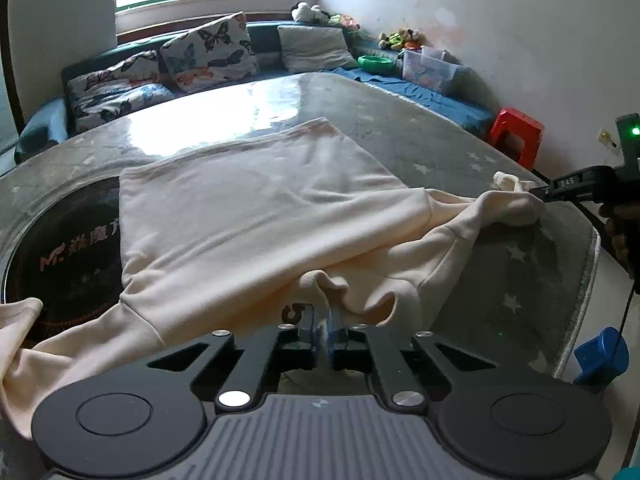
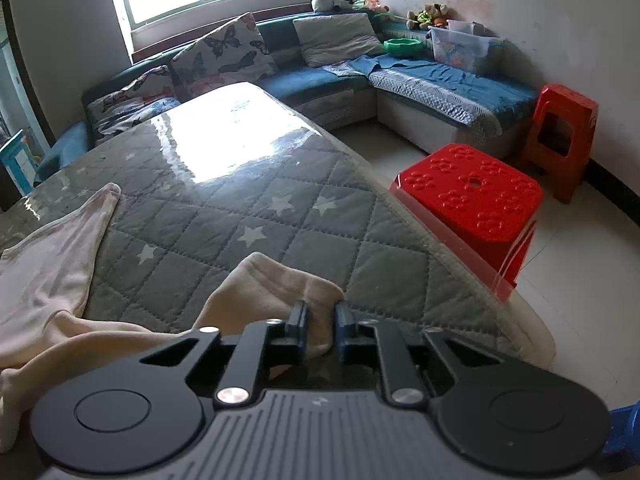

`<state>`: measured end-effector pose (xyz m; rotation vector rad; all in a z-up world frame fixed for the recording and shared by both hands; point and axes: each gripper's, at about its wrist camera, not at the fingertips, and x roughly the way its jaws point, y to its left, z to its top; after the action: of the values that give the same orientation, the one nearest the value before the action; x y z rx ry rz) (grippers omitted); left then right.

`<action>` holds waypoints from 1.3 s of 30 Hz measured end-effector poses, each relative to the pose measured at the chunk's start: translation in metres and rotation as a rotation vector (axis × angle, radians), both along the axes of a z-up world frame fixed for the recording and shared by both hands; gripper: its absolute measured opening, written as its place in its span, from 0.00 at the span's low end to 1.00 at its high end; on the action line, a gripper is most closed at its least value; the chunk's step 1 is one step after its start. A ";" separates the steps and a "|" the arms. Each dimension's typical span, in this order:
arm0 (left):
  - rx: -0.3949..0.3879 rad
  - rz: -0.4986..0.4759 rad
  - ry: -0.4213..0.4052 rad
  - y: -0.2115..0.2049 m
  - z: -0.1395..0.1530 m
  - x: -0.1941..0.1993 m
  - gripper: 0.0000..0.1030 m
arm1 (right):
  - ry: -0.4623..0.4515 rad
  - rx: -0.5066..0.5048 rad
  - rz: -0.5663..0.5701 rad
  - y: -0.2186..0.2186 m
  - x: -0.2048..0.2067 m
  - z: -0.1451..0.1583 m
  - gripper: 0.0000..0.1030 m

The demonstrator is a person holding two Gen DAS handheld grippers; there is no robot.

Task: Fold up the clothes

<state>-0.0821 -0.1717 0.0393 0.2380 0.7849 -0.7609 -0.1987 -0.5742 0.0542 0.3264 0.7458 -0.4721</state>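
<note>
A cream sweatshirt (image 1: pixel 248 216) lies spread on a grey quilted table cover with white stars (image 1: pixel 500 272). My left gripper (image 1: pixel 323 320) is shut on a bunched fold of the sweatshirt at its near edge, next to a dark printed mark. My right gripper (image 2: pixel 321 312) is shut on the cuff end of the right sleeve (image 2: pixel 276 284), just above the cover. In the left wrist view the right gripper (image 1: pixel 548 194) holds that sleeve end (image 1: pixel 508 196) out to the right. The other sleeve (image 1: pixel 24 340) hangs off the near left.
A round black inset with a logo (image 1: pixel 60 256) sits in the table at left, partly under the sweatshirt. A blue sofa with butterfly cushions (image 2: pixel 224 52) runs behind. Two red stools (image 2: pixel 472 196) stand on the floor beside the table's right edge. A blue object (image 1: pixel 600 354) is at near right.
</note>
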 end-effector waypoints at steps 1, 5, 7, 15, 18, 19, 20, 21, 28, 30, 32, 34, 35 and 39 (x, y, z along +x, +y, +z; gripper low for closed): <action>-0.002 -0.006 -0.006 0.000 0.001 -0.002 0.04 | -0.007 -0.004 0.002 0.001 -0.001 0.002 0.05; -0.014 -0.029 -0.025 0.004 0.009 -0.009 0.03 | -0.048 -0.041 0.013 0.005 -0.004 0.015 0.03; -0.019 -0.044 -0.033 0.007 0.011 -0.012 0.03 | -0.092 -0.095 0.019 0.012 -0.009 0.031 0.03; 0.006 -0.127 -0.028 0.018 0.007 -0.032 0.03 | -0.084 -0.178 -0.022 0.015 -0.038 0.044 0.05; 0.025 -0.113 -0.035 0.022 0.007 -0.034 0.05 | -0.027 -0.175 -0.063 0.010 -0.039 0.027 0.07; 0.021 -0.114 -0.036 0.024 0.009 -0.034 0.05 | -0.020 -0.173 -0.062 0.010 -0.039 0.026 0.07; 0.016 -0.120 -0.044 0.025 0.013 -0.035 0.06 | -0.015 -0.171 -0.059 0.010 -0.038 0.025 0.08; 0.013 -0.127 -0.059 0.026 0.016 -0.037 0.07 | -0.013 -0.170 -0.041 0.012 -0.038 0.025 0.08; -0.002 -0.180 -0.115 0.009 0.022 -0.046 0.17 | -0.026 -0.110 0.194 0.052 -0.020 0.032 0.16; -0.003 -0.189 -0.116 0.002 0.021 -0.046 0.17 | -0.022 -0.083 0.275 0.069 -0.010 0.031 0.17; -0.002 -0.201 -0.118 -0.003 0.019 -0.045 0.17 | -0.017 -0.076 0.343 0.083 0.002 0.031 0.17; -0.002 -0.213 -0.119 -0.009 0.016 -0.044 0.17 | -0.011 -0.070 0.401 0.097 0.010 0.031 0.17; -0.001 -0.219 -0.120 -0.012 0.015 -0.044 0.17 | -0.007 -0.067 0.431 0.104 0.013 0.031 0.17; 0.000 -0.244 -0.124 -0.023 0.011 -0.043 0.17 | 0.007 -0.070 0.514 0.127 0.022 0.032 0.17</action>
<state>-0.1251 -0.1951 0.0502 0.3821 0.6449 -0.9660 -0.1765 -0.4470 0.0859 0.0600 0.7852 -0.0131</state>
